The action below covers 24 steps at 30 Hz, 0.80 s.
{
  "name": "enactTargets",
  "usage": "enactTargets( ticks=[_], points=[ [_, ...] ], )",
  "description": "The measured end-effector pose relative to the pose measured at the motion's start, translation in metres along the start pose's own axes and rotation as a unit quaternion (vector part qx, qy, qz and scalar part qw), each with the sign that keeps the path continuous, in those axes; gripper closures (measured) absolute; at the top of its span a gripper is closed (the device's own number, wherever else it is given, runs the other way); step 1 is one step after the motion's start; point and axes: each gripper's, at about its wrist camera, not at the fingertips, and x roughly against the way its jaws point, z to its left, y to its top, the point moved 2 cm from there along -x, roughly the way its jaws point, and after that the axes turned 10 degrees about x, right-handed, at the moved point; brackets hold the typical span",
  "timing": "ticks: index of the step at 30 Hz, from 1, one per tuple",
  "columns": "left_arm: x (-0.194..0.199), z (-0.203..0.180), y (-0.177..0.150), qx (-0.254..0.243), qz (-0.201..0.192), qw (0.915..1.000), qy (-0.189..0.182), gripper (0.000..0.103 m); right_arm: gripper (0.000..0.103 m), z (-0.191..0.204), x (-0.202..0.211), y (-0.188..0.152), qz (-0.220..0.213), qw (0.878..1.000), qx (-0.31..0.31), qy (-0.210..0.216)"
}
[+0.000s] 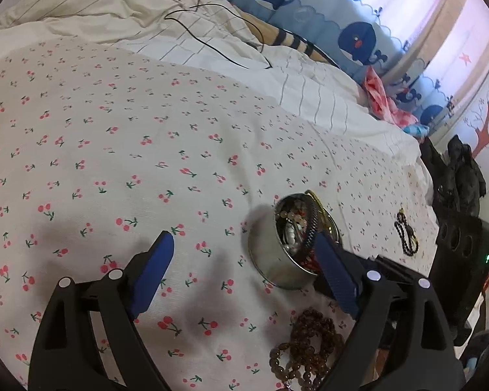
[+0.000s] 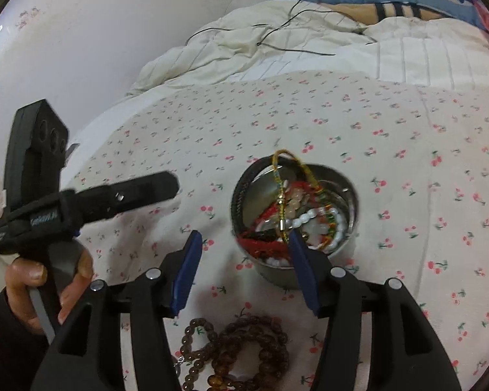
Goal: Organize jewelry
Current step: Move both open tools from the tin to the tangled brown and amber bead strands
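At the bottom centre of the right wrist view, the brown bead strands (image 2: pixel 241 352) are lying loose on the cherry-print bedspread (image 2: pixel 407 163), just below the right gripper (image 2: pixel 244 254), whose jaws are standing apart with nothing pinched between them. Its right finger is hovering at the near rim of the metal tin (image 2: pixel 348 247), which is sitting mid-frame, heaped with jewelry (image 2: pixel 296 215). A careless nudge there is likely to tip the tin on the soft bedding and spill everything; a cord trailing over the rim may also snag.

In the left wrist view, the left gripper (image 1: pixel 244 260) is gaping wide and empty at lower centre. Open bedspread is stretching toward the upper left; the bed's edge is falling away at right, near the black bead bracelet (image 1: pixel 406 234).
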Motion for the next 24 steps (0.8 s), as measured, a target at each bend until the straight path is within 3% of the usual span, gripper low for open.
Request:
enactTargets(
  ticks=[5, 8, 15, 22, 24],
  points=[
    [0.003, -0.008, -0.002, -0.019, 0.011, 0.9998, 0.005, 0.019, 0.048, -0.018, 0.030, -0.003, -0.012, 0.998, -0.038, -0.054],
    [0.004, -0.015, -0.008, -0.041, 0.024, 0.9988, 0.012, 0.018, 0.048, -0.022, 0.049, -0.014, -0.013, 0.997, -0.053, -0.063],
    [0.018, -0.007, -0.033, -0.045, 0.054, 0.9975, 0.006, 0.018, 0.048, -0.018, 0.074, -0.072, 0.036, 0.993, -0.080, -0.073],
    [0.035, -0.003, -0.050, -0.077, 0.080, 0.9938, 0.010, 0.018, 0.048, -0.008, 0.076, -0.076, 0.043, 0.995, -0.059, -0.072],
    [0.035, 0.001, -0.057, -0.082, 0.103, 0.9912, 0.007, 0.018, 0.048, -0.006, 0.072, -0.079, 0.054, 0.995, -0.052, -0.069]
  ],
)
